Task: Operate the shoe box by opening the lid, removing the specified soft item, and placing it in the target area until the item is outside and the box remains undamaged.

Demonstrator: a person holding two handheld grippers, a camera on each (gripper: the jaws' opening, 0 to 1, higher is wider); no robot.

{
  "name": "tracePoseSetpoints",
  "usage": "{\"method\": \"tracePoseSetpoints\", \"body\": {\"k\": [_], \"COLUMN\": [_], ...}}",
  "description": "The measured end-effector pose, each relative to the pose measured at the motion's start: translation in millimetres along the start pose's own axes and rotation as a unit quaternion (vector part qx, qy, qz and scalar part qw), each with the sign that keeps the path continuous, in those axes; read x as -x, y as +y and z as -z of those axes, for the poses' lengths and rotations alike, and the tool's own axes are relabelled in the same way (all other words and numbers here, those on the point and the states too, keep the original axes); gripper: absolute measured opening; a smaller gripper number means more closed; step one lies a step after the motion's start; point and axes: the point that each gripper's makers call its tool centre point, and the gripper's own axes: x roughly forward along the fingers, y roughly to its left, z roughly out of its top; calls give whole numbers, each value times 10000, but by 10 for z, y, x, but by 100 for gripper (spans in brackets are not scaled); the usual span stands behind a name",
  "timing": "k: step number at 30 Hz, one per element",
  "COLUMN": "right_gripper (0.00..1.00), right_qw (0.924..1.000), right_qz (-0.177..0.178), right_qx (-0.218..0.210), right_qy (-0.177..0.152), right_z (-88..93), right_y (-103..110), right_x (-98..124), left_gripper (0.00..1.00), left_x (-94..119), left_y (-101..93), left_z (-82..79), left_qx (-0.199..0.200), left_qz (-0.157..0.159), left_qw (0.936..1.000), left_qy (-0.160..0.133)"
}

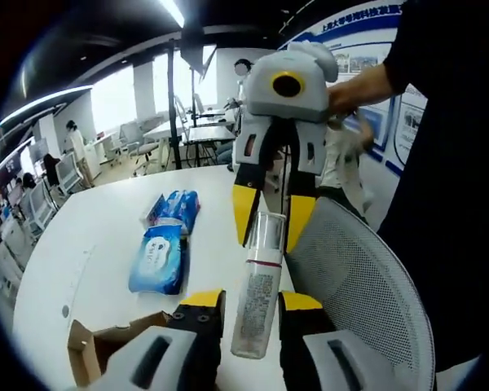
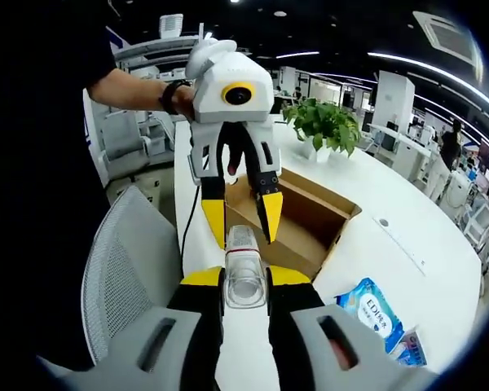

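The left gripper point(image 1: 253, 309), a grey body with yellow-tipped black jaws, has its jaws closed against the base of a clear plastic spray bottle point(image 1: 257, 289). The right gripper point(image 1: 273, 218), white-grey with yellow jaw tips, faces it from above, its jaws straddling the bottle's cap end; whether they press it cannot be told. In the right gripper view the right gripper's point(image 2: 244, 281) jaws flank the bottle. A bare forearm point(image 1: 363, 85) in a dark short sleeve reaches to the right gripper.
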Motion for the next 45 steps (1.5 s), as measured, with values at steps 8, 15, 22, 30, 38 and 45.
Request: {"method": "tracePoseSetpoints", "body": {"k": [8, 15, 22, 30, 38, 45], "right_gripper": [17, 17, 17, 17, 17, 17], "right_qw": [9998, 9996, 9991, 9974, 9947, 9894], "right_qz": [97, 145, 180, 258, 366, 350], "right_qx": [-71, -153, -228, -286, -87, 175], "right_qy": [130, 175, 304, 613, 958, 1399], "right_z": [83, 147, 263, 410, 494, 621], "right_y": [-54, -68, -107, -351, -769, -1165], "right_x": [33, 53, 67, 159, 290, 372], "left_gripper": [30, 30, 30, 30, 30, 30], "left_x": [133, 357, 469, 507, 520, 583], "left_y": [70, 199, 243, 224, 254, 262], "left_z": [82, 249, 468, 554, 612, 686], "left_qx": [613, 1488, 2175, 2614, 2848, 3003], "left_qz": [-329, -928, -1315, -1502, -1732, -1929], "left_qw": [9969, 9802, 9595, 9424, 9298, 9204], "left_qy": [-369, -921, -1216, -1449, -1561, -1596]}}
